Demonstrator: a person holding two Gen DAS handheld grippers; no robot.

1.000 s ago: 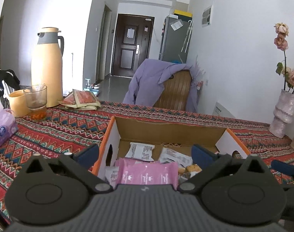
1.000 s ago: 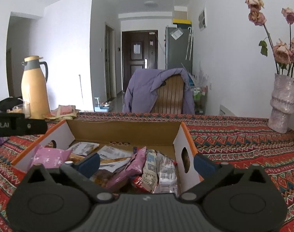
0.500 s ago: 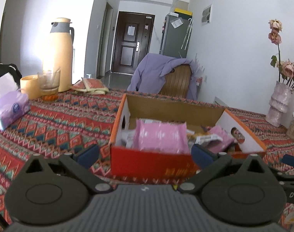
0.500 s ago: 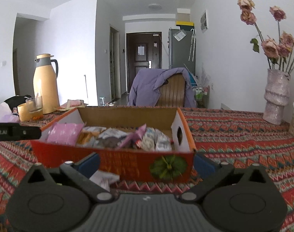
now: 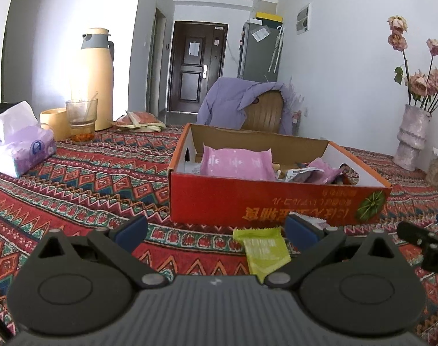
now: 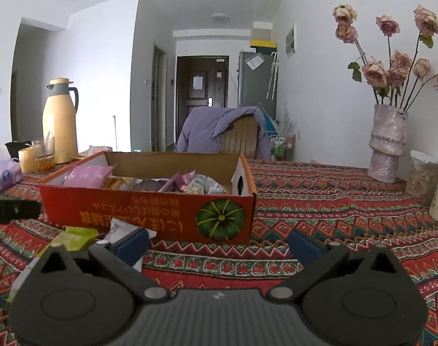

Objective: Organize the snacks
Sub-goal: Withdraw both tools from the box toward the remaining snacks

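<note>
Moved: both grippers have pulled back and dropped from above the open box to low in front of its red wall; loose packets now show on the counter.
Left gripper [image 5: 214, 227]: fingers apart, holding nothing, hovering over the cloth.
Right gripper [image 6: 219, 242]: fingers apart, empty, facing the box's pumpkin print.
Snack box [image 5: 276, 199]: stands on the patterned counter [image 5: 89, 178], already holding a pink packet [image 5: 236, 163] and other wrappers.
Green packet [image 5: 263, 249]: lies flat just in front of the box, between the left fingers, nearer the right one.
White packet [image 6: 122, 229]: beside the green one, against the box wall.
Handling: the packets look light, thin, crinkly and probably slippery; contents may crush.
Hold: I would pinch the green packet by its crimped end or across a short edge, gently.
</note>
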